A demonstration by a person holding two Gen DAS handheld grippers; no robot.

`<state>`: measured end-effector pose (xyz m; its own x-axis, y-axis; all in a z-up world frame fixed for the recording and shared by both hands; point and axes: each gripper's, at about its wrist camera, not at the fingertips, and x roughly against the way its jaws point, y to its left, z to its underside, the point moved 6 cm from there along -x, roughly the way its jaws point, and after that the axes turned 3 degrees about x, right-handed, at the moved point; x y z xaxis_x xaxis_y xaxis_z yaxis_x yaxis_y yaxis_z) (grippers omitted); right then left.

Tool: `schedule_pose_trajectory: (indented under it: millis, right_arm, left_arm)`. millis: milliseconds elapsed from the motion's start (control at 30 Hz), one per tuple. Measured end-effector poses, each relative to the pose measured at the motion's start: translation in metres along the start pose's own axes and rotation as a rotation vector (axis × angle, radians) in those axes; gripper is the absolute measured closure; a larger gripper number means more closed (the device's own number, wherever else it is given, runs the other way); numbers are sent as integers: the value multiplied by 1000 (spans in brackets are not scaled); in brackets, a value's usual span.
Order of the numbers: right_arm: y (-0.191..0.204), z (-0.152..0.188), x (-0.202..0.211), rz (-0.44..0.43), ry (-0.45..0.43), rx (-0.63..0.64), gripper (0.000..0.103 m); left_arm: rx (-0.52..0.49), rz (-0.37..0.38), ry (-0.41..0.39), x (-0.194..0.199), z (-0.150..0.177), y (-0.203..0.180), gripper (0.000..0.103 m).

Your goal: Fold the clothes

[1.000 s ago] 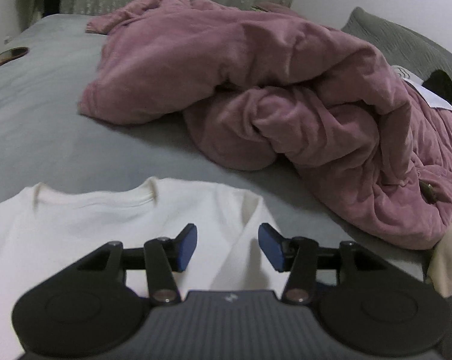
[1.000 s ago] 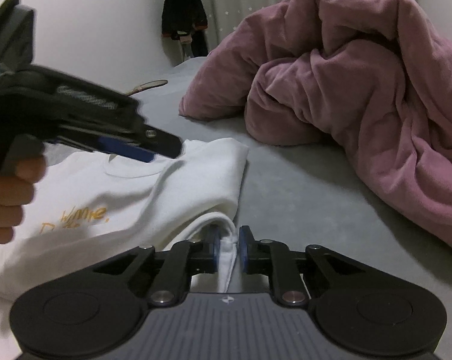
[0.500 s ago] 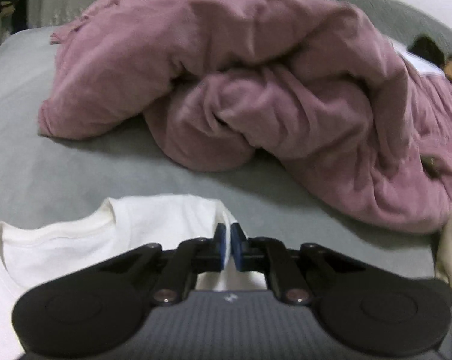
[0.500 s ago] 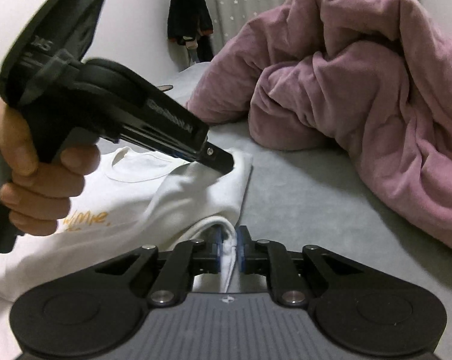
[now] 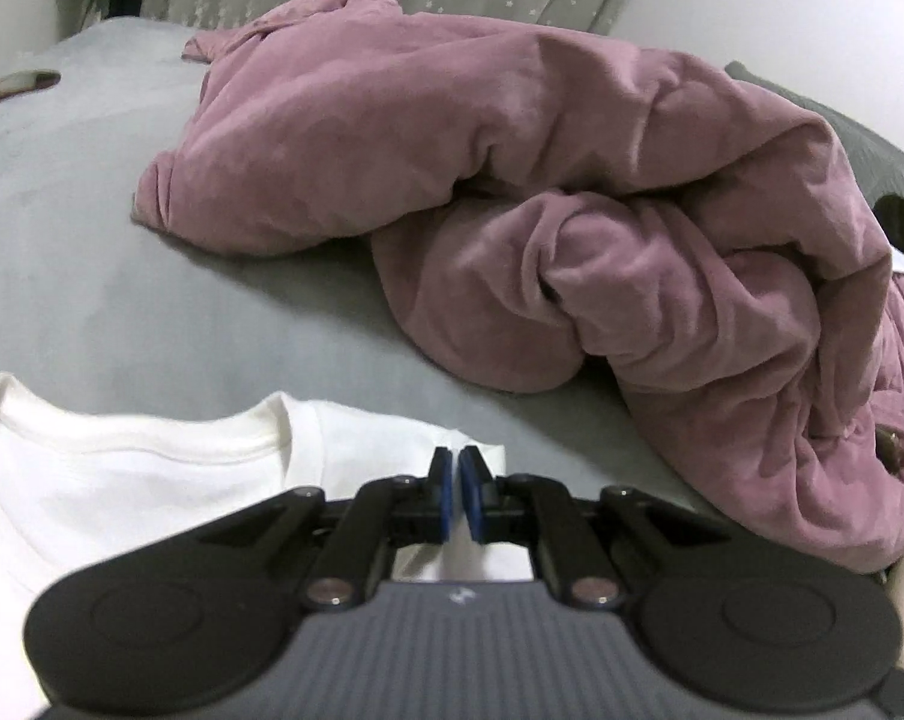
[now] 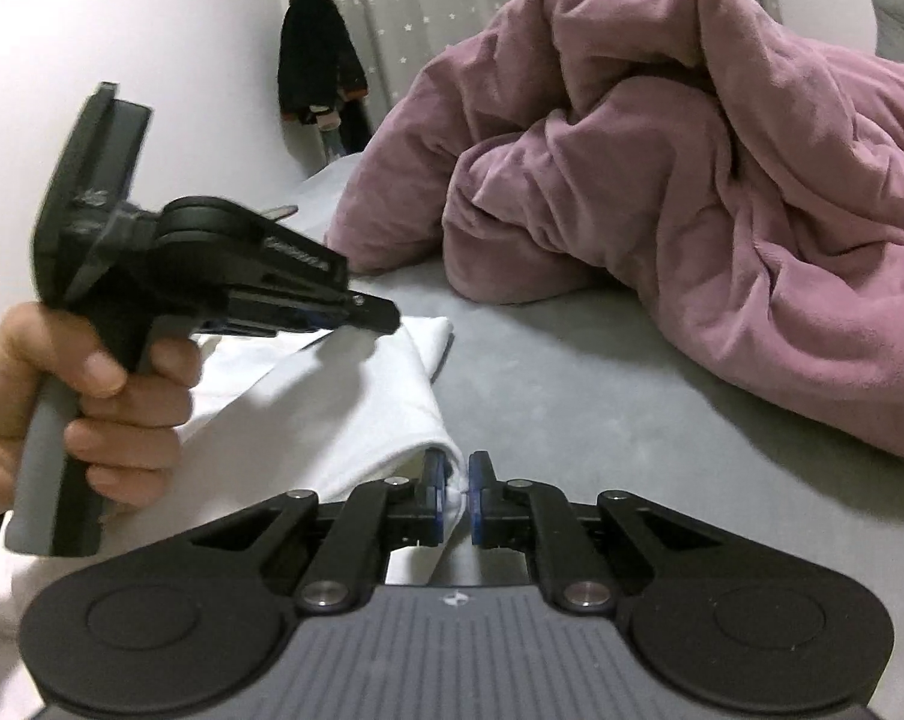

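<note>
A white T-shirt (image 5: 122, 480) lies flat on the grey bed sheet (image 5: 152, 312), collar towards the far side. My left gripper (image 5: 452, 468) is shut on the shirt's right shoulder edge. The right wrist view shows that gripper (image 6: 386, 319) from the side, held by a hand (image 6: 122, 396), with the cloth rising to its tip. My right gripper (image 6: 457, 474) is shut on a folded edge of the T-shirt (image 6: 362, 420) lower down its side, and white cloth is pinched between its blue pads.
A bulky pink quilt (image 5: 572, 180) is heaped across the far and right side of the bed, also close on the right as the quilt (image 6: 722, 210) in the right wrist view. A grey pillow (image 5: 860, 138) lies behind it. A dark garment (image 6: 317, 72) hangs by the curtain.
My left gripper went from open to shut and came down onto the shirt's shoulder edge. The right gripper kept its pinch on the shirt and hardly moved.
</note>
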<state>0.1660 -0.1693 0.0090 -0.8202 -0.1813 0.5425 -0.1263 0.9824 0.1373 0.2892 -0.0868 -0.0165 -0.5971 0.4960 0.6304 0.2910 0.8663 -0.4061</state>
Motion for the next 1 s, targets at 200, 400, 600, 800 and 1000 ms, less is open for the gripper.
schedule_pose_trajectory:
  millis: [200,400,600,800,1000]
  right_arm:
    - [5,1,9,27,30,90,100]
    - [1,-1,5,-42,27,-6,87]
    - [-26,-9,11,-101,-21,-246,83]
    - [-7,-12,10,-159,9,-212,83]
    - [29,-3,17,-200,59,-105,83]
  left_arm:
    - [25,15,-18,7,-5,7,85]
    - [82,2,-26,39,-2,32,73]
    - [100,-71,0,109,22,71,69]
    - [109,-184,6,210,64,126,66]
    - [119,-223,18,241,98,146,65]
